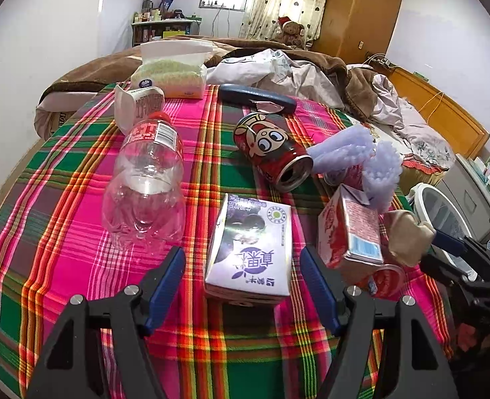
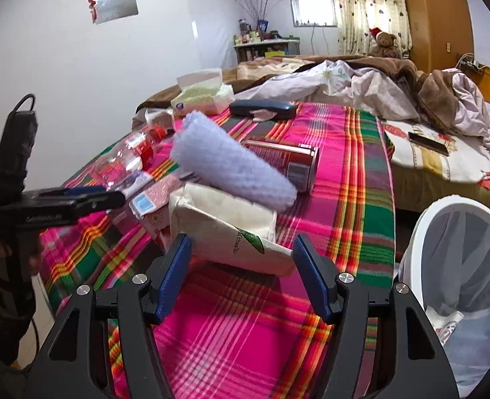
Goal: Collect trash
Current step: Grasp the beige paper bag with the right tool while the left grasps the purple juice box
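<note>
Trash lies on a plaid tablecloth (image 1: 78,199). My left gripper (image 1: 243,259) is open, its jaws either side of a white and purple carton (image 1: 249,249) lying flat. Nearby are a clear plastic bottle (image 1: 145,179), a red can (image 1: 271,149) on its side, a red carton (image 1: 351,229), lilac foam wrap (image 1: 354,156) and a beige packet (image 1: 408,232). My right gripper (image 2: 243,249) is open, its jaws around the near end of the beige packet (image 2: 225,222). The foam wrap (image 2: 228,166) and the can (image 2: 288,163) lie behind it.
A white bin (image 2: 461,266) with a plastic liner stands right of the table; it also shows in the left wrist view (image 1: 444,209). A tissue pack (image 1: 175,73), a yoghurt cup (image 1: 138,103) and a dark glasses case (image 1: 258,98) sit at the table's far edge. An unmade bed (image 2: 411,99) lies beyond.
</note>
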`<state>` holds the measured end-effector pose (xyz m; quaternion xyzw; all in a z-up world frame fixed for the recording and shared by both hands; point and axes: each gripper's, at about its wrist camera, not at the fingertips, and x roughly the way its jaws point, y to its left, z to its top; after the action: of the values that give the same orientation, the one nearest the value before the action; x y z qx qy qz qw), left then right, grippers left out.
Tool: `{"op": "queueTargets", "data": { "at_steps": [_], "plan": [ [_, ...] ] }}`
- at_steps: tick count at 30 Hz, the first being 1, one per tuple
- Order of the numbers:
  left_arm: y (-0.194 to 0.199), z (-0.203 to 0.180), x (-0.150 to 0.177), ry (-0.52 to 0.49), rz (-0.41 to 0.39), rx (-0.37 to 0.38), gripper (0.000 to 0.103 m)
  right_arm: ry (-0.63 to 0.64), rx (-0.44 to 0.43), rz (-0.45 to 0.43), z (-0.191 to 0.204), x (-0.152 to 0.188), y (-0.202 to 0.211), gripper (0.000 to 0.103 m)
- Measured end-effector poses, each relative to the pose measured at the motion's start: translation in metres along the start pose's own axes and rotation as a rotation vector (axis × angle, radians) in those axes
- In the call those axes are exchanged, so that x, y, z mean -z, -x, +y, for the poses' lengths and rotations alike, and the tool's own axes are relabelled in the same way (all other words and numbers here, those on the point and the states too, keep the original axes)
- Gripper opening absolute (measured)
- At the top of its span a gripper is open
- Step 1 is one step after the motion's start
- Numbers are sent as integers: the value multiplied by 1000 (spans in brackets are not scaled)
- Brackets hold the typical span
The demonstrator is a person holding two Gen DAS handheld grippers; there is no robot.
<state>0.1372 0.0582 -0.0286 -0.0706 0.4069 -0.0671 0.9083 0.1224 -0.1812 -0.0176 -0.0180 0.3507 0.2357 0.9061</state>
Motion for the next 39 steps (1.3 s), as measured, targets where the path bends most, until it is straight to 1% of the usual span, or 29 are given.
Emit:
{"op": "queueTargets", "data": {
  "at_steps": [2, 4, 6, 7, 10, 13, 16, 20, 22, 23, 24, 26, 31, 32, 33, 35, 36, 37, 39],
  "plan": [
    [-4, 1, -2, 0, 8, -5, 73, -9, -29, 7, -2, -2, 3, 65],
    [-7, 2, -2, -2, 14, -8, 73, -63, 2, -2, -8, -5, 5, 65],
    [-9, 1, -3, -7, 12, -7, 73, -123, 12, -39, -13, -7, 10, 65],
    [-10, 1, -4, -7, 13, -6, 73, -130, 16, -53, -13, -7, 10, 65],
    [-16, 2, -5, -1, 29, -4, 73, -65, 51, -52, -6, -8, 2, 65],
    [-17, 3, -5, -3, 32, -5, 73, -24, -25, -19, -3, -7, -9, 65],
    [-18, 6, -4, 1, 35, -8, 73, -6, -59, 16, 0, -3, -15, 65],
    [-20, 9, -4, 8, 37, -14, 73, -20, -50, 32, 1, 3, -19, 65],
    [-21, 8, -4, -2, 38, -17, 73, -27, -14, 31, 2, 4, -19, 64],
    [-22, 7, -4, -3, 40, -15, 73, -25, 2, 30, 2, 5, -18, 55],
    [-23, 7, -5, -4, 40, -8, 73, -25, 14, 26, 2, 6, -17, 43],
    [-24, 5, -7, -2, 39, 5, 73, -27, 33, 20, 1, 6, -16, 31],
    [-27, 2, -7, 2, 41, 32, 73, -27, 80, -13, 3, 6, -4, 20],
    [-26, 2, -7, 6, 39, 38, 73, -35, 89, -15, 3, 5, -2, 18],
    [-27, 1, -7, 5, 40, 42, 72, -50, 113, 2, 2, 3, -1, 15],
    [-27, -1, -7, 2, 40, 38, 66, -80, 136, 5, 1, -2, 2, 14],
    [-27, -2, -7, 0, 41, 42, 61, -102, 122, -12, -1, -3, 6, 11],
    [-27, -3, -7, -3, 41, 49, 59, -118, 116, -14, -2, -4, 7, 10],
    [-28, -6, -6, -15, 42, 53, 59, -140, 127, -24, -4, -4, 10, 9]
  ]
}}
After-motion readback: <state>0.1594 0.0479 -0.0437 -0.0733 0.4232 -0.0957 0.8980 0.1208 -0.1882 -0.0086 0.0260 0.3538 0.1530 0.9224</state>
